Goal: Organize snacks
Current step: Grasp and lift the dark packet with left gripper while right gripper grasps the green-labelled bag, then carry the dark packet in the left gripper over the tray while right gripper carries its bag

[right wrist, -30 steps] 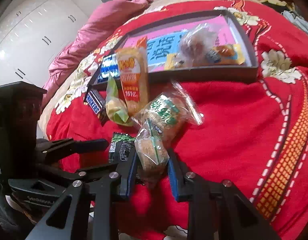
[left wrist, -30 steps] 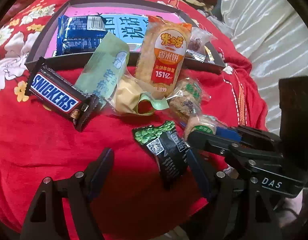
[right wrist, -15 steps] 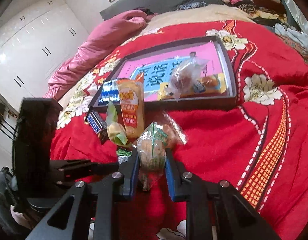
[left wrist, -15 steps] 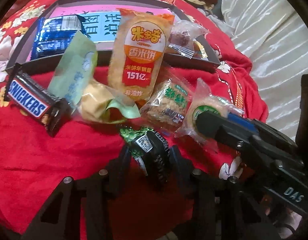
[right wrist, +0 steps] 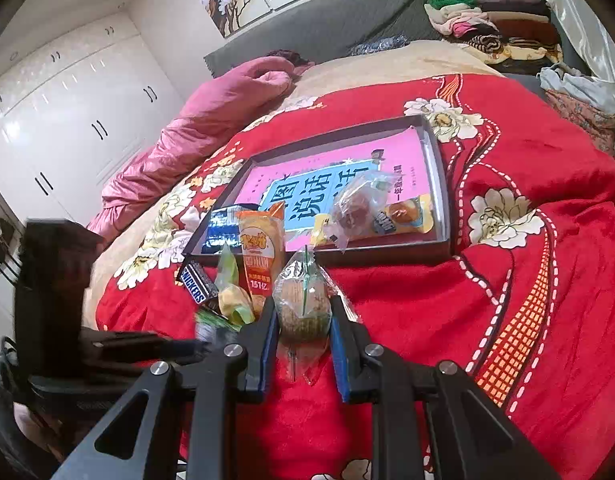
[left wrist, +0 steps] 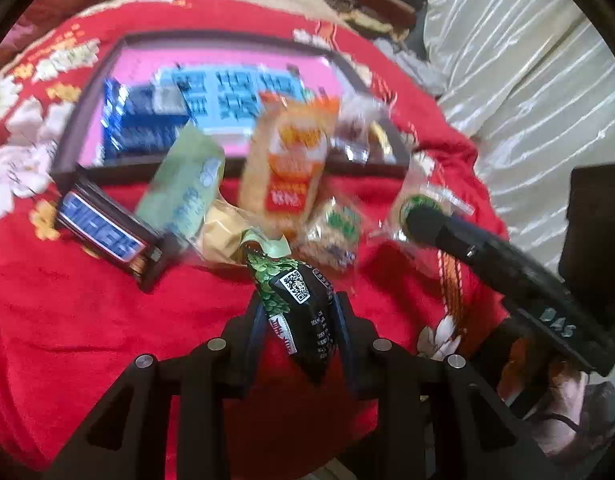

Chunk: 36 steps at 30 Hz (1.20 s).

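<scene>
Left tool (left wrist: 297, 316): its jaws are closing on a black foil snack packet with green print and a white QR code (left wrist: 303, 308); the pads press both sides of the packet, which is raised clear of the bed cover.
Right tool (right wrist: 303, 324): closed tight on a clear plastic-wrapped round biscuit with a green stripe (right wrist: 303, 304); the blue pads (right wrist: 269, 336) grip its sides and the wrapper's tail hangs below them.
Surface: a bed with a red quilt patterned with white flowers (right wrist: 527, 280).
Tray: a dark rectangular tray lined with a pink and blue printed sheet (right wrist: 441, 184), lying on the quilt beyond the loose snacks.
In the tray: a blue foil packet (left wrist: 143, 124) at its left end; a clear bag of brown pieces (right wrist: 357, 208) and a yellow and orange packet (right wrist: 405, 218) at its right end.
Leaning on the tray's near rim: a tall orange and white rice-cracker packet (left wrist: 291, 164).
Loose on the quilt: a brown and blue Snickers bar (left wrist: 107, 234) at the left; a pale green paper sachet (left wrist: 183, 188) beside it; a yellow and green wrapped sweet (left wrist: 227, 236); a clear green-labelled cake packet (left wrist: 335, 232), near the rice crackers.
Focus: the left wrist view is blurred, so the small print is unreadable.
</scene>
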Tool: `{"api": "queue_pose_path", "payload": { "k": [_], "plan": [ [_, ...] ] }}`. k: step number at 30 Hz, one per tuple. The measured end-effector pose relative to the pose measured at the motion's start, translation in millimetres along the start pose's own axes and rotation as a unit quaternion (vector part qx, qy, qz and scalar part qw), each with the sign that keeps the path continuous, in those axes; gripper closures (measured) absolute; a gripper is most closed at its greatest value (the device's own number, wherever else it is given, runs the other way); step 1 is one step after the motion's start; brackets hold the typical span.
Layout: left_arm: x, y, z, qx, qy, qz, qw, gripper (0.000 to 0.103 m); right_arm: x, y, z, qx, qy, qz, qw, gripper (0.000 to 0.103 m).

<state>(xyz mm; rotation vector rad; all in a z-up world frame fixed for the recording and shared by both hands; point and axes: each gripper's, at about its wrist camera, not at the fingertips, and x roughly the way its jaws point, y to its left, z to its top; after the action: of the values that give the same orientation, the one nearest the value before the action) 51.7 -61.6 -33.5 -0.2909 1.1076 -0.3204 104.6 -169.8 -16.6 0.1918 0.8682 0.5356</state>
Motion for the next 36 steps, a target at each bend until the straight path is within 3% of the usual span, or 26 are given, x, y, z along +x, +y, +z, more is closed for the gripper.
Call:
{"api": "queue_pose_path", "payload": {
  "k": [10, 23, 36],
  "plan": [
    [-47.0, 25.4, 17.6, -0.016, -0.065, 0.007, 0.9977, 0.070, -14.0, -4.7, 6.2, 0.000, -0.042, -0.008, 0.999, 0.078],
    [-77.8, 58.9, 40.9, -0.042, -0.131, 0.016, 0.9903, 0.070, -21.5, -7.3, 8.9, -0.002, -0.064, -0.014, 0.998, 0.078],
    [-92.2, 85.8, 55.0, -0.059, -0.168, 0.034, 0.9835, 0.070, -22.6, -9.8, 16.8, -0.009, -0.082, -0.025, 0.996, 0.078]
  ]
}}
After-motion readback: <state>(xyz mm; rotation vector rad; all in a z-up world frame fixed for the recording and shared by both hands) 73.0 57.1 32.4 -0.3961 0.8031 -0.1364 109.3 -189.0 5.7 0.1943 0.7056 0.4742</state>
